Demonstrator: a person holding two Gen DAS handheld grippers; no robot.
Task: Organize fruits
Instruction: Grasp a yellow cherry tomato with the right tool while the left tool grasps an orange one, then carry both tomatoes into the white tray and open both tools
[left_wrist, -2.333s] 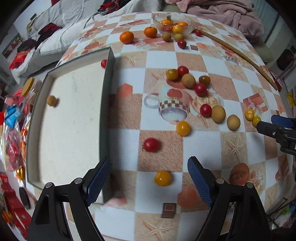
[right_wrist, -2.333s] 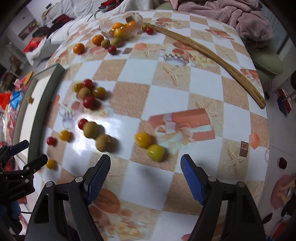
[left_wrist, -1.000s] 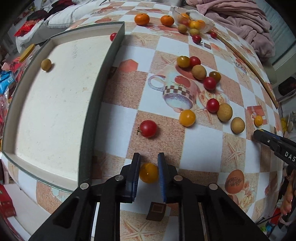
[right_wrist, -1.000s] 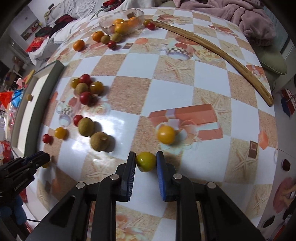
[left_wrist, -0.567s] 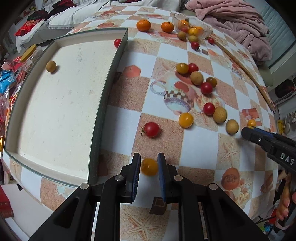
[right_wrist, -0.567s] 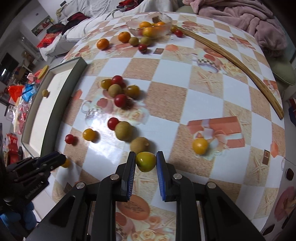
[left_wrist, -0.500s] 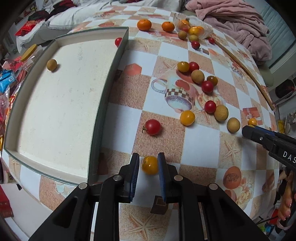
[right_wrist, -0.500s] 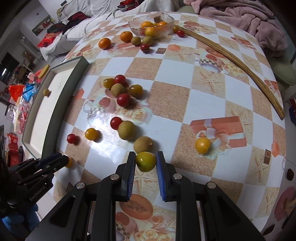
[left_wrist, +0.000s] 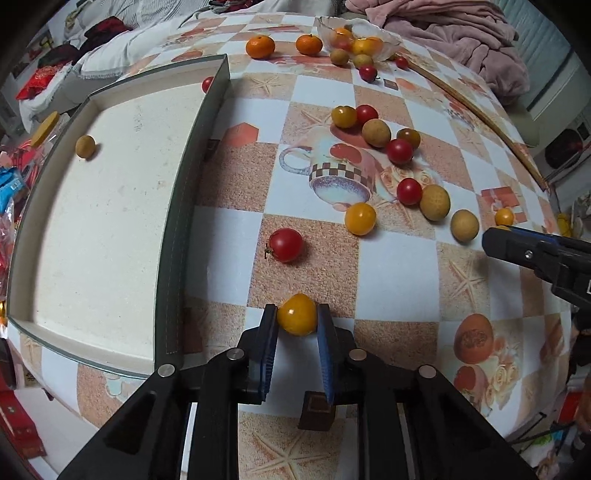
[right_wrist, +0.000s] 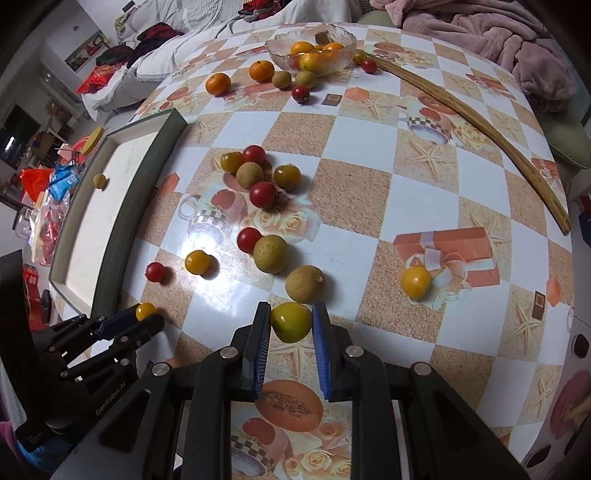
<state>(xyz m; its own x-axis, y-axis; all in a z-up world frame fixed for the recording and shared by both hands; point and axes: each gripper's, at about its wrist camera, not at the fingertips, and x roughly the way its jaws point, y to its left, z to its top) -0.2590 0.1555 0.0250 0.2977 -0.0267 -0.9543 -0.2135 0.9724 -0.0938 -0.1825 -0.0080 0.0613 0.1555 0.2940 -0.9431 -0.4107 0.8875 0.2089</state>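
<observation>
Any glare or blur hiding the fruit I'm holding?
Right wrist view: glare patch on the tablecloth, clear of the sharp greenish-yellow tomato. Left wrist view: even light, orange-yellow tomato crisp with one small highlight; fisheye bends the tray edge.

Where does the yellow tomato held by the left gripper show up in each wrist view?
Left wrist: yellow tomato sits low centre, clamped in the left gripper.
Right wrist: the same tomato shows at lower left, between that gripper's fingertips.
Shared landmark: the tray, left of the tomato in both.
</observation>
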